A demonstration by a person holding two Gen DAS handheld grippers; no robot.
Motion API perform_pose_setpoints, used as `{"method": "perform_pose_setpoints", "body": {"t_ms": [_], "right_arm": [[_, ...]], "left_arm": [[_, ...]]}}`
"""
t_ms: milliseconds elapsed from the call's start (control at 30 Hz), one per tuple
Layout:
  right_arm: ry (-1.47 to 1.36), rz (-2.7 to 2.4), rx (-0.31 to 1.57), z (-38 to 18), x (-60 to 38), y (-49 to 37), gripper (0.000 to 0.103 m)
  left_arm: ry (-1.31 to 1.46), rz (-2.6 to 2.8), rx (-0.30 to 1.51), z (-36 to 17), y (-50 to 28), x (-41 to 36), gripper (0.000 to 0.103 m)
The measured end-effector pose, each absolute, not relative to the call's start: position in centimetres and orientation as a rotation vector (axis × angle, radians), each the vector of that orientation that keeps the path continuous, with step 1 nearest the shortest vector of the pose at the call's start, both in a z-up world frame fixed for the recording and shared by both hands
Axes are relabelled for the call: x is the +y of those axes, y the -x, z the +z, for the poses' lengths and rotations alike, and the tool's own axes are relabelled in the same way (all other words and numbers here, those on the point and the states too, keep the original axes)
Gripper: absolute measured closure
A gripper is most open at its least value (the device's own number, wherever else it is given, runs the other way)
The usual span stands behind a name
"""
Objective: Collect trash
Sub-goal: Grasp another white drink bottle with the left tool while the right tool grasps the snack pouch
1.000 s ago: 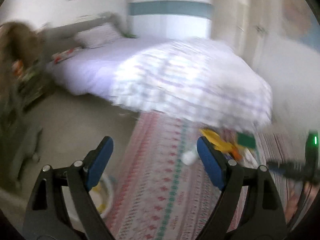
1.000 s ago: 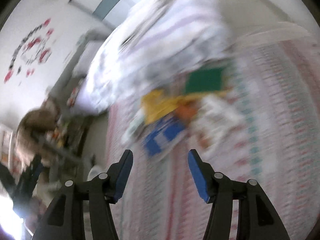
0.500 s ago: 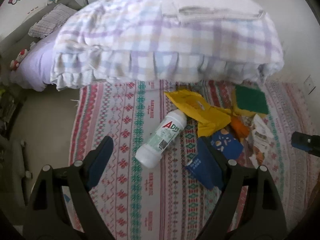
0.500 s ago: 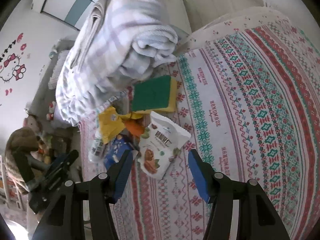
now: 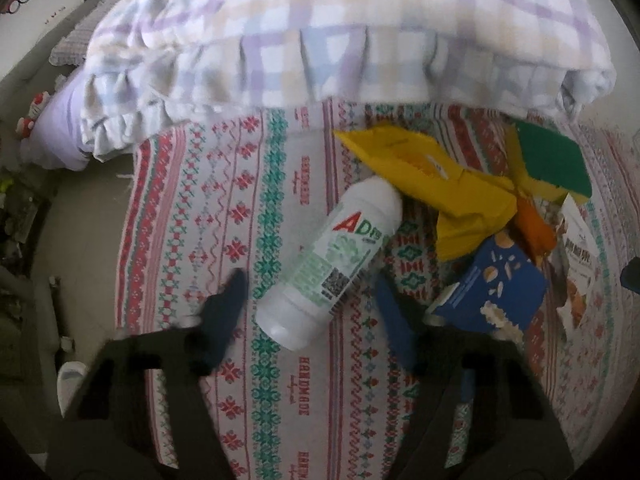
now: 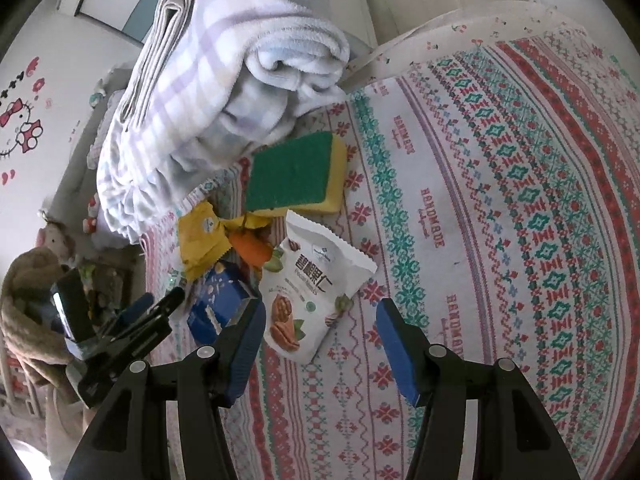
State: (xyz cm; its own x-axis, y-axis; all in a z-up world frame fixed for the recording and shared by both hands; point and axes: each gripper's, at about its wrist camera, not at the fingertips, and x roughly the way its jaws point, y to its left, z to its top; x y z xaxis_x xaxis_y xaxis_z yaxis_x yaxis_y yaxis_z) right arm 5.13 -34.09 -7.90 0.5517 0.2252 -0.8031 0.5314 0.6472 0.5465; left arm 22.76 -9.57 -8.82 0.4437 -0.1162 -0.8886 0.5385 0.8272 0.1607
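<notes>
Both tools gape empty: the left tool (image 5: 308,304) frames a smooth white bottle (image 5: 330,261), likely light and slippery, best pinched mid-body; the right tool (image 6: 318,334) faces a crinkly nut pouch (image 6: 316,282)

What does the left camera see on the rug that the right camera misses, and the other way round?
Only the left wrist view shows the white bottle lying ahead of the open left claw. Only the right wrist view shows the whole nut pouch ahead of the open right claw. Both show the green sponge, yellow wrapper and blue box.
</notes>
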Motion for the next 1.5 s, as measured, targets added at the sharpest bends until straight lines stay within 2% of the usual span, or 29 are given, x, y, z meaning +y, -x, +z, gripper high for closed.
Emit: {"method": "perform_pose_setpoints", "body": {"t_ms": [400, 833, 900, 933, 1033, 1067, 1100, 1500], "right_arm": [[-0.823, -0.219, 1.047, -9.8, -32.5, -7.2, 0.044], [-0.673, -0.266, 1.028, -10.7, -30.1, -9.9, 0.044], [-0.628, -0.284, 1.029, -10.6, -29.4, -10.3, 0.049], [-0.600, -0.286, 1.031, -10.7, -29.0, -10.6, 0.064], [-0.566, -0.282, 1.030, -10.9, -28.3, -11.1, 0.072], [-0.566, -0.274, 1.032, -10.9, -28.1, -11.1, 0.085], [-0.576, -0.268, 1.037, -11.1, -27.9, -11.2, 0.090], [-0.568, -0.233, 0.938, -7.3, -27.8, -9.5, 0.094]], "left_arm": [[-0.362, -0.472, 1.093, -8.7, -22.8, -8.5, 0.061], [-0.245, -0.483, 1.110, -7.1, -23.3, -6.7, 0.062], [-0.238, -0.488, 1.107, -6.9, -23.3, -6.5, 0.062], [-0.234, -0.490, 1.106, -6.8, -23.4, -6.4, 0.062], [-0.219, -0.494, 1.108, -6.6, -23.3, -5.9, 0.063], [-0.212, -0.494, 1.112, -6.6, -23.2, -5.7, 0.063], [-0.204, -0.497, 1.115, -6.5, -23.2, -5.6, 0.063], [-0.068, -0.510, 1.111, -4.1, -22.0, -2.3, 0.064]]}}
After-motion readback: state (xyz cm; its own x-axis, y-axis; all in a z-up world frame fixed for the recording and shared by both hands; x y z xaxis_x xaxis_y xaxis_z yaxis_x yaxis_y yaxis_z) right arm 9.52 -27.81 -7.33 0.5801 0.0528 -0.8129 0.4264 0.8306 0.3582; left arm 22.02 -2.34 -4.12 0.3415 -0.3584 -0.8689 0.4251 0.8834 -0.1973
